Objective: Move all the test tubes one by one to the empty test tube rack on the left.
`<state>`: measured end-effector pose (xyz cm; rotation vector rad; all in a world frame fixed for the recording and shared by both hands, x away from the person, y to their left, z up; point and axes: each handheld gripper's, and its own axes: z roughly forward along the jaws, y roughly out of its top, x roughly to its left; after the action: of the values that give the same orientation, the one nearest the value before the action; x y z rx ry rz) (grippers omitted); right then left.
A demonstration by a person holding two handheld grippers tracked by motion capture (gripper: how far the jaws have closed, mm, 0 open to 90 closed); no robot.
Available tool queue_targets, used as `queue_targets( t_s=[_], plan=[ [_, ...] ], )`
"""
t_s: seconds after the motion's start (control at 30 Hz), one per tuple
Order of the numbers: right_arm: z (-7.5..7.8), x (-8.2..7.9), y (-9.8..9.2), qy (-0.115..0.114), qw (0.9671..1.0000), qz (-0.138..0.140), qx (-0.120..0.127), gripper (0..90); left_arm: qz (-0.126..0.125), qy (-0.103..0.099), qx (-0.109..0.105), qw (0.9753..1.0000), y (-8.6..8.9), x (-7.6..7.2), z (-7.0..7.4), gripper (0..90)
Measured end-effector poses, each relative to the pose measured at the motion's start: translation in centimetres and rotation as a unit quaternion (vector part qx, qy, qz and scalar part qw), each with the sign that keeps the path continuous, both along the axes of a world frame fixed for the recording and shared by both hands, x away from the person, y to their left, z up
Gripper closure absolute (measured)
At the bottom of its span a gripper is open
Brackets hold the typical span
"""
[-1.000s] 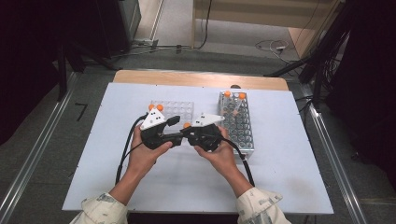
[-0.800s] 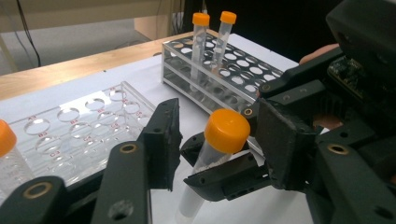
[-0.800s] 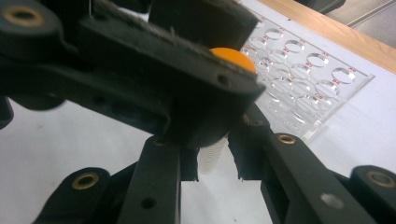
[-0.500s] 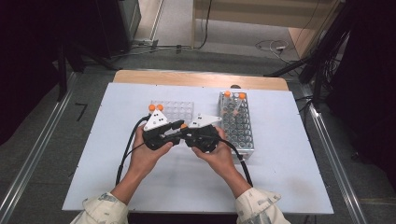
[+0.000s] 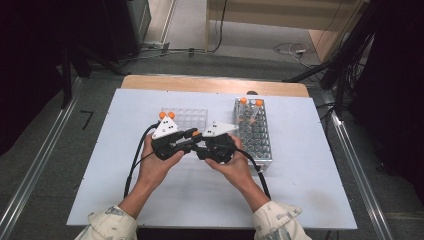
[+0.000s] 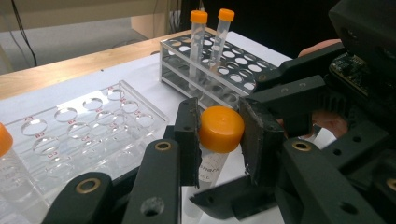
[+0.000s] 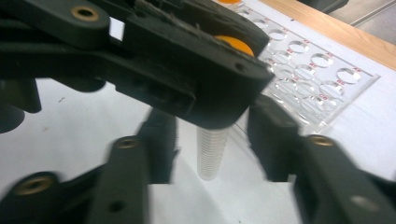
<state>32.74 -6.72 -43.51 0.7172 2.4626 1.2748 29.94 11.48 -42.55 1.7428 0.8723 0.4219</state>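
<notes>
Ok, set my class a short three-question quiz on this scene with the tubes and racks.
1. True or false: the left gripper clamps the orange-capped tube by its cap.
2. How many capped tubes stand in the metal rack? A one, B two, C four.
3. Fill in: the right gripper has its fingers ___ on either side of the tube's body.
Key: 1 true; 2 B; 3 open.
</notes>
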Motion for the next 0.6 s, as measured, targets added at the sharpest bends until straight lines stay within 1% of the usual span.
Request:
queue_targets(
  t_s=[0.03, 0.13, 0.17, 0.23, 0.27, 0.3, 0.37, 0.53, 0.6],
  plan=[
    [0.1, 0.0, 0.0, 0.002, 1.0, -0.003, 0.002, 42.7, 0.001, 0.0, -0.002, 1.0, 0.1, 0.0, 0.1, 70.6],
    [0.3, 0.0, -0.3, -0.003, 0.9999, -0.011, 0.005, 32.8, 0.005, -0.003, -0.004, 1.0, 0.2, 0.2, 0.4, 70.6],
    [0.4, 0.0, -0.4, -0.004, 0.9998, -0.017, 0.007, 30.4, 0.008, -0.002, -0.006, 0.9999, 0.3, 0.3, 0.5, 70.6],
    [0.5, 0.0, -0.7, -0.006, 0.9998, -0.018, 0.006, 28.2, 0.011, -0.001, -0.003, 0.9999, 0.4, 0.5, 0.7, 70.6],
    [0.6, 0.0, -0.8, -0.004, 0.9998, -0.019, 0.007, 26.8, 0.014, -0.001, -0.005, 0.9999, 0.5, 0.6, 0.8, 70.6],
    [0.7, 0.0, -0.9, -0.001, 0.9998, -0.021, 0.005, 26.3, 0.015, 0.0, -0.006, 0.9999, 0.6, 0.7, 0.8, 70.6],
    [0.8, -0.1, -1.1, -0.006, 0.9998, -0.02, 0.006, 26.2, 0.022, -0.001, -0.009, 0.9997, 0.9, 0.8, 1.1, 70.6],
    [0.8, -0.2, -1.8, -0.008, 0.9996, -0.027, 0.009, 26.1, 0.035, -0.007, -0.019, 0.9992, 1.9, 1.2, 1.9, 70.6],
    [0.7, -0.2, -2.0, -0.009, 0.9996, -0.026, 0.006, 26.1, 0.038, -0.007, -0.023, 0.999, 2.2, 1.5, 2.2, 70.6]
  ],
)
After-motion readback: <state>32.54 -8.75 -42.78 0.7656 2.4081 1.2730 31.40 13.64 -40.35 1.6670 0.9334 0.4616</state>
